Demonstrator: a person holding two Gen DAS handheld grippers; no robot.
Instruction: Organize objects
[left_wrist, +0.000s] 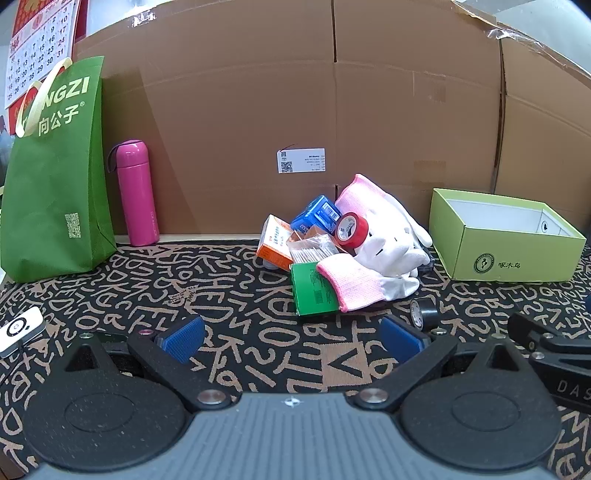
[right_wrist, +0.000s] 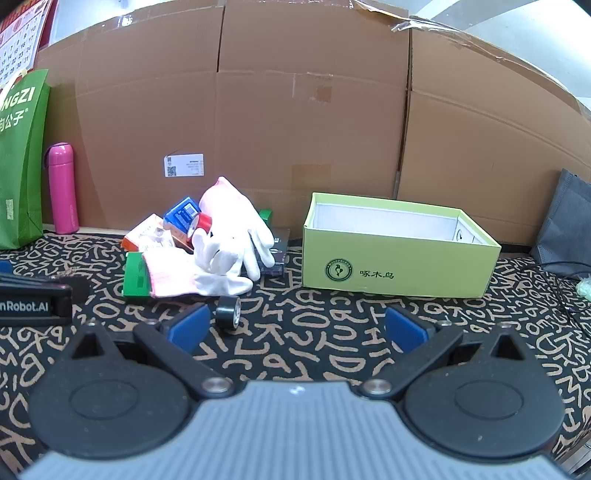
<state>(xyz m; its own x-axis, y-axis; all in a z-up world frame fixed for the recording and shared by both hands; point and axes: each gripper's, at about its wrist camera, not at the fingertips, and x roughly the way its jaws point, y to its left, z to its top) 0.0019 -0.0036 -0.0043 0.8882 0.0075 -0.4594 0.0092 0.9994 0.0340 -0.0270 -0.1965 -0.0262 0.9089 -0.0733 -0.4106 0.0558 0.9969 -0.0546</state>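
Observation:
A pile lies mid-table: white gloves with pink cuffs (left_wrist: 384, 254) (right_wrist: 225, 240), a red tape roll (left_wrist: 351, 229), a blue box (left_wrist: 317, 212) (right_wrist: 183, 214), an orange box (left_wrist: 275, 243) (right_wrist: 142, 230), a green box (left_wrist: 312, 288) (right_wrist: 135, 277) and a bag of cotton swabs (left_wrist: 314, 251). A black tape roll (left_wrist: 423, 314) (right_wrist: 229, 312) stands in front of the pile. An open light-green box (left_wrist: 506, 240) (right_wrist: 399, 251) stands to the right, empty. My left gripper (left_wrist: 291, 338) is open and empty, short of the pile. My right gripper (right_wrist: 297, 328) is open and empty, near the black roll.
A green tote bag (left_wrist: 55, 177) and a pink bottle (left_wrist: 136, 192) stand at the back left. A cardboard wall (left_wrist: 332, 110) closes the back. A white device (left_wrist: 18, 328) lies at the left. A grey bag (right_wrist: 565, 221) and cables (right_wrist: 565, 291) sit at the right.

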